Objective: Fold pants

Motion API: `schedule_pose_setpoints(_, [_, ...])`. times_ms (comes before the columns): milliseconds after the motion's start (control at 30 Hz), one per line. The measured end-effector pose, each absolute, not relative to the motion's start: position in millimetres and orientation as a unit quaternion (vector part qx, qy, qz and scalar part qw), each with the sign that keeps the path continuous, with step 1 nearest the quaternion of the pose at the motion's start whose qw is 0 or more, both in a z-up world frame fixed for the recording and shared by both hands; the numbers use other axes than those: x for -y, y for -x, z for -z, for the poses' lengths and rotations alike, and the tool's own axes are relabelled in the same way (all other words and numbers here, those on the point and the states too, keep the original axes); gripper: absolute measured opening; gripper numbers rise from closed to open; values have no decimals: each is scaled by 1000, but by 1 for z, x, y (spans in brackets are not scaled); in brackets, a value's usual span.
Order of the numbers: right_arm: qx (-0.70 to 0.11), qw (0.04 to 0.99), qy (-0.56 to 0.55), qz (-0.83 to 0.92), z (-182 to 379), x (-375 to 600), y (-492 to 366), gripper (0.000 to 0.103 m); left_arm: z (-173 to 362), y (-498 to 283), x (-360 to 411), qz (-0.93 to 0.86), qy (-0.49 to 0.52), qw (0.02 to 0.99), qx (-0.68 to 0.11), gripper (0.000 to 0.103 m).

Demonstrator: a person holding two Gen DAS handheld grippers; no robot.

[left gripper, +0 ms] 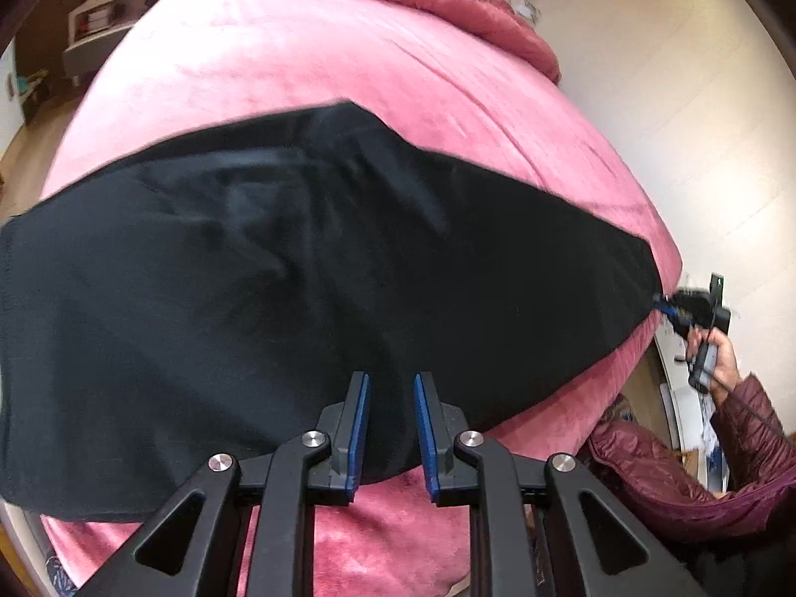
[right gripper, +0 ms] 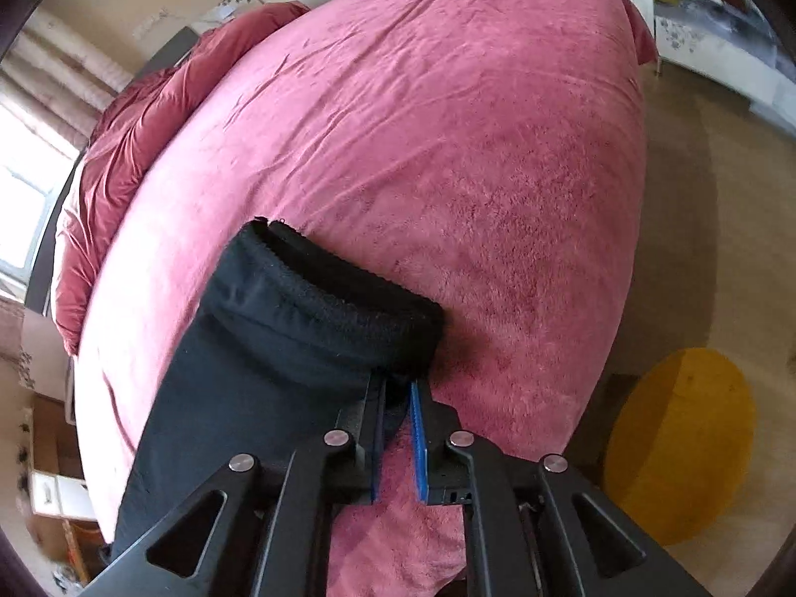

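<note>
Your black pants [left gripper: 278,268] lie spread across the pink plush bed cover [left gripper: 308,59], a smooth, matte dark sheet with soft creases running through its middle, tapering toward the right edge of the bed in the left wrist view. Your left gripper [left gripper: 391,383] hangs over the near edge of the fabric with its 2 blue-padded fingers [left gripper: 359,428] standing apart, black cloth showing in the gap between them but neither pad pressing on it. Your right gripper [right gripper: 398,390] is nipped together on the corner of the thick, fuzzy band [right gripper: 328,293] at the end of the pants, where the fabric rolls into a rounded, nubbly ridge; the tips pinch a small fold of it, while lower down the blue pads stay slightly apart over the pink pile. In the left wrist view, that same gripper grips the narrow tip of the pants at the bed's right edge, held by your hand [left gripper: 716,353] emerging from a quilted maroon sleeve [left gripper: 746,443]. A crumpled darker pink duvet [right gripper: 134,129] is bunched at the far end of the bed, and a round yellow rug [right gripper: 686,443] lies on the beige floor beside it.
</note>
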State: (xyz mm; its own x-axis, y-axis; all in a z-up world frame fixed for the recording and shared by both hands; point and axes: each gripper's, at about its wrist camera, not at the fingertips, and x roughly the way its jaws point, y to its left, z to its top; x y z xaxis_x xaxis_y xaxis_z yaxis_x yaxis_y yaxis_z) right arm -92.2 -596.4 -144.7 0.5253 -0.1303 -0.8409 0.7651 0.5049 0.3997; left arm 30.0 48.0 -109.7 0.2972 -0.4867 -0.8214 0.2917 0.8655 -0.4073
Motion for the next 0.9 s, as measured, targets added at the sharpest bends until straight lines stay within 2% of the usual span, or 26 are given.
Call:
schedule_pose_setpoints(100, [-398, 782, -380, 293, 132, 590, 92, 23, 99, -31, -81, 215, 122, 810, -531, 26])
schedule_pose_setpoints(133, [-394, 791, -365, 293, 123, 584, 92, 24, 96, -29, -91, 203, 129, 814, -529, 28])
schedule_pose_setpoints(267, [-393, 825, -316, 253, 95, 546, 85, 40, 86, -17, -154, 127, 173, 829, -516, 29])
schedule_pose_setpoints(467, [-449, 861, -235, 53, 89, 413, 24, 41, 98, 15, -233, 28, 265, 820, -507, 29])
schedule_pose_setpoints(667, [-509, 833, -150, -155, 106, 256, -22, 41, 125, 40, -284, -41, 370, 788, -491, 29])
schedule_pose_setpoints(900, [-546, 790, -81, -267, 131, 135, -37, 41, 139, 39, -294, -57, 388, 778, -491, 29])
